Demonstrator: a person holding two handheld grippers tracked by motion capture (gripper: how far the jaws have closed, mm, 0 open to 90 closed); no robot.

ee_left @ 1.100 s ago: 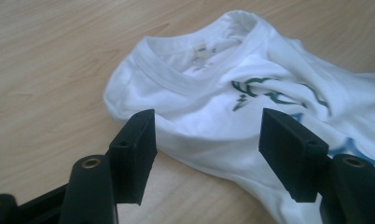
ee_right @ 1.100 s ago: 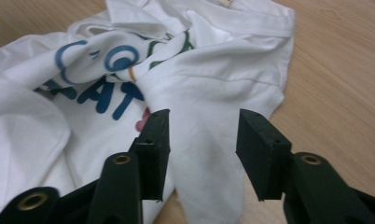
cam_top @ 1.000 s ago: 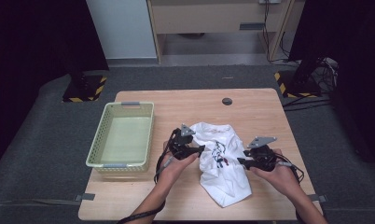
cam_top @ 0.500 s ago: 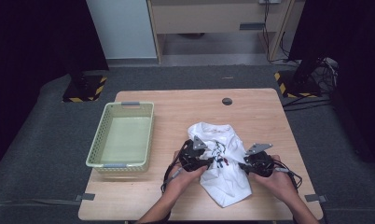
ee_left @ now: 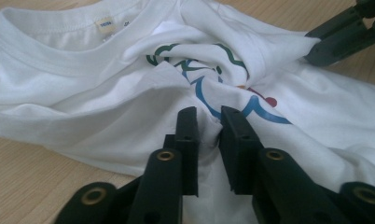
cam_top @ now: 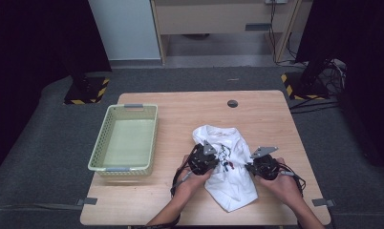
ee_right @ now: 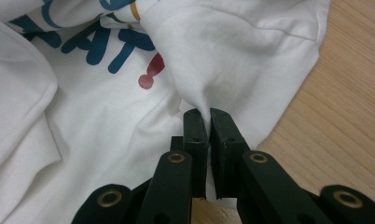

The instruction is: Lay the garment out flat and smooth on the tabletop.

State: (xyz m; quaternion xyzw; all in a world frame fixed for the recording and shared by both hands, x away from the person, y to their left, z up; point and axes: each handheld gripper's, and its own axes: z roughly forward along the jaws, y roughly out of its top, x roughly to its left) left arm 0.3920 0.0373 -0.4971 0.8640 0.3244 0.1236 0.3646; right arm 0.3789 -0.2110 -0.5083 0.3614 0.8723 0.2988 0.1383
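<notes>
White cotton, crumpled and printed in blue, green and red — a T-shirt (cam_top: 223,167) lies on the near right part of the wooden bench (cam_top: 180,114), its collar end toward the far side and its hem end trailing toward the person. A pale green basket (cam_top: 125,138) stands well apart to its left.

The left gripper (cam_top: 203,160) sits at the shirt's left edge. In the left gripper view its fingers (ee_left: 188,135) have just been closing and now pinch a raised fold of the cloth between them, just below the printed design, with the neck label (ee_left: 104,24) farther off. The right gripper (cam_top: 262,167) is at the shirt's right edge. In the right gripper view its fingers (ee_right: 195,133) have likewise just been closing and are pressed nearly together on a ridge of fabric that rises from between them, close to where the cloth meets the bare wood.

So the shirt's long axis runs away from the person, and the two pinches lie across it, one on each side at about mid-length. Both hands are on the garment; the left hand (cam_top: 192,183) is the one nearer the basket. Judging from this, the next move is likely a lift or a spread of the shirt — and it turns on both pinches holding evenly, since the cloth between them is bunched and the hem end hangs free on the near side.
</notes>
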